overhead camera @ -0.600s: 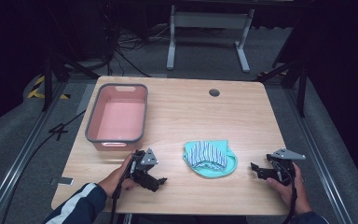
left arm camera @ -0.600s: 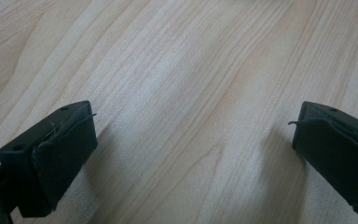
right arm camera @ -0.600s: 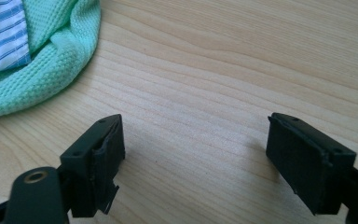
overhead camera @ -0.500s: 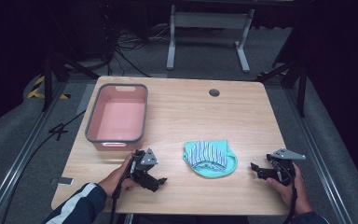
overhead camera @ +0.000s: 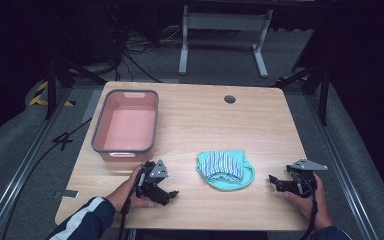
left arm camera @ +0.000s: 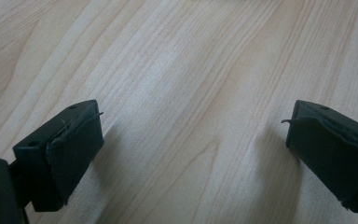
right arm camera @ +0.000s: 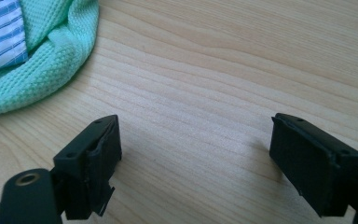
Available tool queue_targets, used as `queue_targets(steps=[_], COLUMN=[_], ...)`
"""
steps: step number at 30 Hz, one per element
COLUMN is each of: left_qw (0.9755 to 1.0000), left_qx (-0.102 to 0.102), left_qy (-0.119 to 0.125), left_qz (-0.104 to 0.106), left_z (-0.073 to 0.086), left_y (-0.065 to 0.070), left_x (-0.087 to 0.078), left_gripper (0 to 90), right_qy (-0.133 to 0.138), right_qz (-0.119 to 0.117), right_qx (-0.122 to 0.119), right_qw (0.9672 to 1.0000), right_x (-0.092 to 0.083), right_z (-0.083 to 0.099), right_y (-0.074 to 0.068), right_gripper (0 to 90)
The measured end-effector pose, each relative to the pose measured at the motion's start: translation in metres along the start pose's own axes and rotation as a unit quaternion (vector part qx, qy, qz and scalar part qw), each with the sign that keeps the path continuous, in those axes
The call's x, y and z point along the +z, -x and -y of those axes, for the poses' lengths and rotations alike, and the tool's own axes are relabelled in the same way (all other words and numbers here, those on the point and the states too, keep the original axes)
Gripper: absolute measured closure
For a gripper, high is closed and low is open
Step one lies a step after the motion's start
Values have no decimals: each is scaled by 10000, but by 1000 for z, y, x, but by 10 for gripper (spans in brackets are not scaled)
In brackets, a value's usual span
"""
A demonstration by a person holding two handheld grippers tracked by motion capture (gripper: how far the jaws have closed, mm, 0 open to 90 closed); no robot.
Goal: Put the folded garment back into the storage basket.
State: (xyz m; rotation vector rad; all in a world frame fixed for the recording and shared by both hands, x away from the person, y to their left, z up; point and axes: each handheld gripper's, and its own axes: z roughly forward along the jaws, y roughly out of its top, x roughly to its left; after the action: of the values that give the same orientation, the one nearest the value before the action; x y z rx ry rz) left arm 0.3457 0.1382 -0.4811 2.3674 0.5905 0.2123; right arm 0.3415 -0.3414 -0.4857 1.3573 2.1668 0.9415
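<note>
- Left gripper (overhead camera: 169,194): rests low at the near edge of the table (overhead camera: 260,125), jaws spread wide, nothing between them; in the left gripper view only bare wood lies between the pads (left arm camera: 74,154).
- Right gripper (overhead camera: 274,181): low over the table at the near right, jaws wide apart and empty, aimed toward the cloth.
- Cloth (overhead camera: 225,169): a mint-green knit piece with a blue-and-white striped piece on top, bunched in a loose heap between the two grippers, near the front edge. Its green edge (right arm camera: 42,70) sits near the right gripper, not touching.
- Pink bin (overhead camera: 126,125): empty, at the left of the table, behind the left gripper.
- Risk, judged: a pinch on the top striped layer alone would likely leave the green piece behind.
- Risk, judged: jaws closing on the thick green roll may drag the heap rather than lift it.
- Risk, judged: a loose carry could catch trailing cloth on the bin's rim.
</note>
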Motion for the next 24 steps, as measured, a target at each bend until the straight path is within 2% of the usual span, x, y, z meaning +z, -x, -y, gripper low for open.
queue_targets(steps=[2,4,6,7,10,11,13,18,21,24], left_qw=[9998,9997,9996,9996,9998,9997,9995,9980,9978,9979], left_qx=[129,210,262,256,73,54,59,12,-65,-166], left_qy=[-49,-4,-22,19,203,239,246,446,460,429], left_qz=[139,124,71,72,15,-77,-207,-440,-469,-447], left_z=[-3,-7,-13,-17,-30,-35,-45,-72,-82,-86], left_y=[0,2,4,4,3,3,2,-4,-10,-14], left_x=[0,1,4,4,7,7,11,22,36,47], left_gripper=[104,176,193,210,248,315,327,377,393,408], right_qy=[-34,-41,-12,18,153,201,205,249,217,168], right_qz=[-11,-82,-424,-498,-681,-748,-739,-837,-880,-900], right_qx=[20,12,-29,-102,-256,-398,-463,-750,-751,-734], right_qw=[10000,10000,9991,9987,9972,9962,9960,9934,9930,9931], right_x=[0,0,-2,-3,-5,-4,-3,11,22,31], right_z=[-1,-3,-6,-8,-19,-29,-32,-57,-67,-71], right_y=[0,-2,-7,-9,-21,-31,-35,-58,-63,-64], right_gripper=[180,233,325,342,377,406,413,463,479,482])
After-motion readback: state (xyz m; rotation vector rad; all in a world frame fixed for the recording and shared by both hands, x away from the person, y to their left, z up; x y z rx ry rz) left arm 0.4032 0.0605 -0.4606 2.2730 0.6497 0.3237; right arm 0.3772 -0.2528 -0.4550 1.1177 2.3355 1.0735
